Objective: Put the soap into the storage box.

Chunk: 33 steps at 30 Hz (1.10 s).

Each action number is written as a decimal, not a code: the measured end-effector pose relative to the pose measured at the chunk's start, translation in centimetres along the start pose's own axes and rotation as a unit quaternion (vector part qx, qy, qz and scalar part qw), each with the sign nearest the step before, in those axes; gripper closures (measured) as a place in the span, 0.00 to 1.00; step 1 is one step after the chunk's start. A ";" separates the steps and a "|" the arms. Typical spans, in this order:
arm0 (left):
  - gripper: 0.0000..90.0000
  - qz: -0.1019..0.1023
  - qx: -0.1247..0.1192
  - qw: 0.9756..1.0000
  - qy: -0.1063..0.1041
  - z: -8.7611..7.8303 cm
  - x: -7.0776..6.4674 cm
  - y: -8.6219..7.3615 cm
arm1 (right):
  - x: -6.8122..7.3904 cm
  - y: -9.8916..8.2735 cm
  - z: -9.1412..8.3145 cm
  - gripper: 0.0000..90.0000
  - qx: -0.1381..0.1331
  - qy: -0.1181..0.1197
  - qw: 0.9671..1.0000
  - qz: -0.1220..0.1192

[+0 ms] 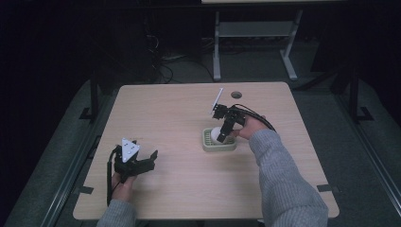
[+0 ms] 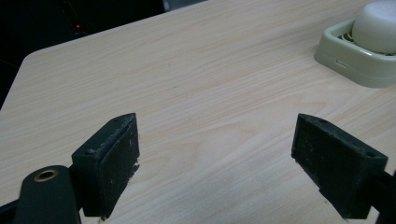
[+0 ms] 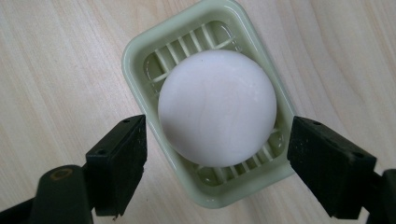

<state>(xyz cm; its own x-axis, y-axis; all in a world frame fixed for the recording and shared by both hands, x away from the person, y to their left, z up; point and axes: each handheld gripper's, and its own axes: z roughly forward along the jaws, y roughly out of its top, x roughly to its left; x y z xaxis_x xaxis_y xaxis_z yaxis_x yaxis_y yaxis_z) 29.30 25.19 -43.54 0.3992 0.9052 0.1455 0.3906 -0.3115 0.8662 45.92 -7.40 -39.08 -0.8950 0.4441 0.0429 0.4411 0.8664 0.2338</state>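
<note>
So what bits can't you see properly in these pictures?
- Right gripper view: the white round soap covers most of the slats of the green soap dish, so what lies under it is hidden.
- Left gripper view: the dish and soap are cut off by the right and top edges.
- High view: the right gripper hides part of the soap, and it is too small to tell contact.

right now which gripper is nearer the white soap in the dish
Right. The right gripper hangs over the white soap, jaws open either side. The left gripper sits far off across the table.
</note>
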 end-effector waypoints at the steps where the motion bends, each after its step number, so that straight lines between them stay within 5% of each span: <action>1: 0.16 0.000 0.000 1.000 0.000 0.0 0.0 0.0 | 0.0 -0.1 -0.1 0.21 0.000 -0.001 1.000 -0.001; 33: 0.16 -0.002 -0.004 1.000 0.000 0.0 -0.2 0.0 | 0.3 -2.7 -1.9 0.21 -0.015 0.001 1.000 0.018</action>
<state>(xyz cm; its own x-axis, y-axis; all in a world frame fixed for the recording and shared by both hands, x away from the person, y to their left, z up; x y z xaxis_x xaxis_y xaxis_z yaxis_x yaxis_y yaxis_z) 29.24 25.04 -43.60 0.3980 0.9063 0.1420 0.3854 -0.3056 0.8707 44.33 -10.07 -37.87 -0.8790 0.4738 0.0528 0.4702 0.8432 0.2606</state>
